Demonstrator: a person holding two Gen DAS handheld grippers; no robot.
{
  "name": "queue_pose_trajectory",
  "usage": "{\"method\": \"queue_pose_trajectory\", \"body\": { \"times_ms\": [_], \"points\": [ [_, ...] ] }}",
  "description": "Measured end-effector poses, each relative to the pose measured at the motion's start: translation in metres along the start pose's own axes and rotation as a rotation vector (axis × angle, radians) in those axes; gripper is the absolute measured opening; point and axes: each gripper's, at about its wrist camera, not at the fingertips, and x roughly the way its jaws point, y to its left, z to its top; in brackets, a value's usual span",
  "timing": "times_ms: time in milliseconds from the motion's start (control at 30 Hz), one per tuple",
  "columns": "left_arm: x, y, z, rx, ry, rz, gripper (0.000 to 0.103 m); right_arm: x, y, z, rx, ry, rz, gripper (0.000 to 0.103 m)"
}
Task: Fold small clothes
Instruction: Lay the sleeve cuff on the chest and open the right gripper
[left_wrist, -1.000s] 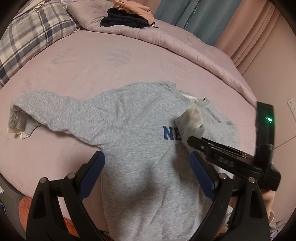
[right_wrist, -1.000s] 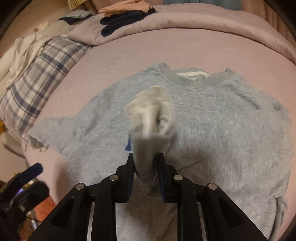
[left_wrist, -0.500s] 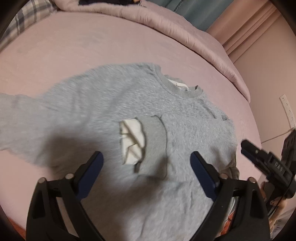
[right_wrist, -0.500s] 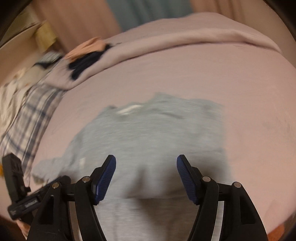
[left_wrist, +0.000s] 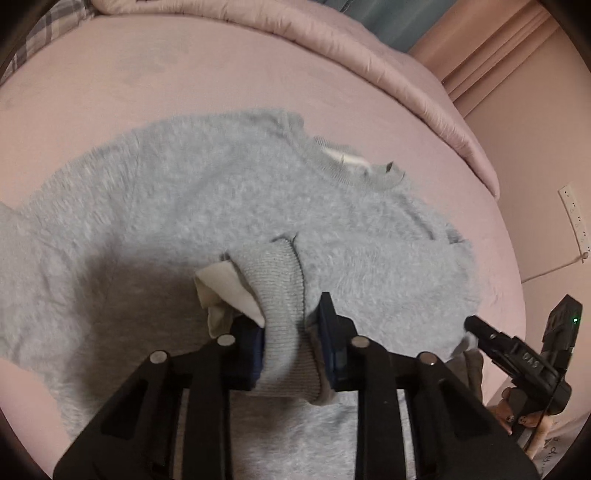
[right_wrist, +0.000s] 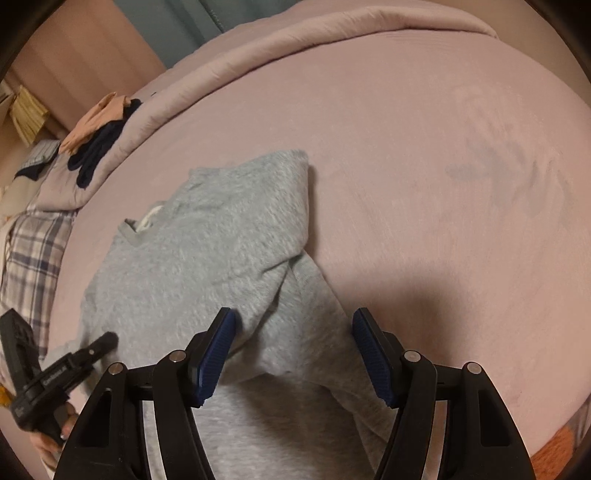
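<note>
While left gripper (left_wrist: 295, 332) pinches sleeve cuff (left_wrist: 280, 280) | right gripper (right_wrist: 291, 354) fingers apart beside sweater (right_wrist: 221, 240) edge

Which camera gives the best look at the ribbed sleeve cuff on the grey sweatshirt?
The left wrist view: the ribbed cuff lies centred, pinched between the left tongs, with its white lining showing. The right wrist view shows only the sweatshirt body and fold, no cuff.

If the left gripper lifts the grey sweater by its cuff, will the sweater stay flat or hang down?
Probably hang: the grey sweater lies in soft folds on the bed, so it looks floppy. The left gripper, just closed, pinches the ribbed cuff, which bunches easily. The fuzzy knit likely grips rather than slips.
</note>
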Motion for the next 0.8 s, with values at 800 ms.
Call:
{"method": "queue_pose_trajectory", "body": {
  "times_ms": [800],
  "points": [
    [0.028,0.004,0.007,0.102,-0.027,0.163,0.031,0.005,-0.007,-0.005,-0.063,-0.018,-0.106,0.031]
  ]
}}
